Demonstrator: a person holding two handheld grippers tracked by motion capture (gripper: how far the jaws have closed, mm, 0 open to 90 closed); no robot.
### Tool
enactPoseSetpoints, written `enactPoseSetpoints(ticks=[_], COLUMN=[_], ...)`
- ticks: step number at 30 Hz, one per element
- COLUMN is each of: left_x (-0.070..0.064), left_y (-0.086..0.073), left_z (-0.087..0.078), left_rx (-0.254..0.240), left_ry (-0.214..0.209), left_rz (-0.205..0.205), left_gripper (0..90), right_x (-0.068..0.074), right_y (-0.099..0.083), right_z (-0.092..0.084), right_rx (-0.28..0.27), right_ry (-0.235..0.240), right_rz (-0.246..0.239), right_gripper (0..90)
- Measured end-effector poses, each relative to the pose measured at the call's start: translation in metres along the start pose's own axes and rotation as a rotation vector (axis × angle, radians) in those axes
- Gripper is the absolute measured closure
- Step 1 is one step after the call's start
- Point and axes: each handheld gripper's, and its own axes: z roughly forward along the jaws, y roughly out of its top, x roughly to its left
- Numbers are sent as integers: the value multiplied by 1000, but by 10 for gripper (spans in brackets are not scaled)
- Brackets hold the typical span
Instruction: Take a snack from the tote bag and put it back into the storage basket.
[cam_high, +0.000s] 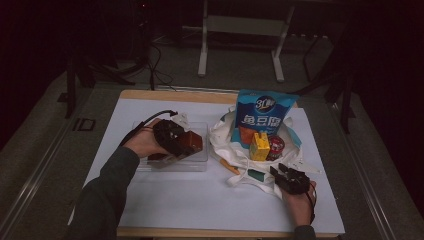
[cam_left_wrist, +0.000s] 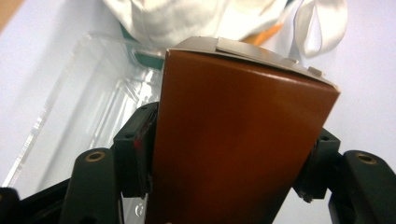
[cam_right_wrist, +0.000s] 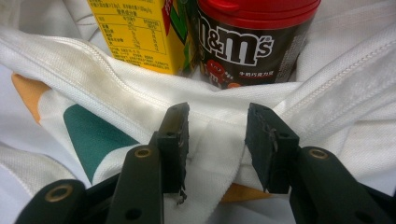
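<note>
While the person worked at the white-topped table (cam_high: 200, 205), the scene stood thus, left to right:

Left gripper (cam_high: 172, 137): clenched on a brown box (cam_left_wrist: 233, 140), its two jaws pressed against the box's opposite sides; the person's left hand (cam_high: 145, 142) held it over the clear tray (cam_high: 197, 162).
Brown box: held above the tray's inside, tilted, with a pale grey flap on its far end; whether it touched the tray floor could not be told.
Clear tray: on the table's left half, just beside the white bag (cam_high: 225, 137).
White bag: cloth, lying open on the table's right half, with orange and green patches near its front edge.
Blue pouch (cam_high: 264, 112): upright at the back of the bag, printed with white characters.
Yellow carton (cam_right_wrist: 140, 32): upright inside the bag, touching or just beside the M&M's tub (cam_right_wrist: 247, 37).
M&M's tub: dark with a red lid, upright to the carton's right.
Right gripper (cam_right_wrist: 217, 135): released, its jaws apart with a fold of the bag's cloth between them; it sat at the bag's front edge, held by the right hand (cam_high: 300, 202).
</note>
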Motion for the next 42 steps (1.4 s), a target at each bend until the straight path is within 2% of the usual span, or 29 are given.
enactPoseSetpoints(ticks=[7, 12, 18, 24, 30, 35, 42], left_x=[-1, -2, -5, -7, -9, -10, -7], left_y=[-2, 2, 7, 9, 14, 15, 15], left_z=[12, 17, 29, 35, 28, 21, 15], left_rx=[52, 51, 84, 81, 33, -24, -65], left_ry=[-24, -35, -38, -37, -33, -16, 10], left_rz=[-14, -29, -19, -20, -11, -24, -37], left_gripper=[339, 324, 296, 282, 267, 268, 268], right_x=[0, 0, 0, 0, 0, 0, 0], right_y=[0, 0, 0, 0, 0, 0, 0], right_z=[0, 0, 0, 0, 0, 0, 0], right_rx=[0, 0, 0, -1, 0, 0, -1], right_ry=[0, 0, 1, 1, 1, 1, 1], right_rz=[-1, 0, -1, 0, -1, -1, 0], right_gripper=[591, 591, 592, 591, 591, 591, 591])
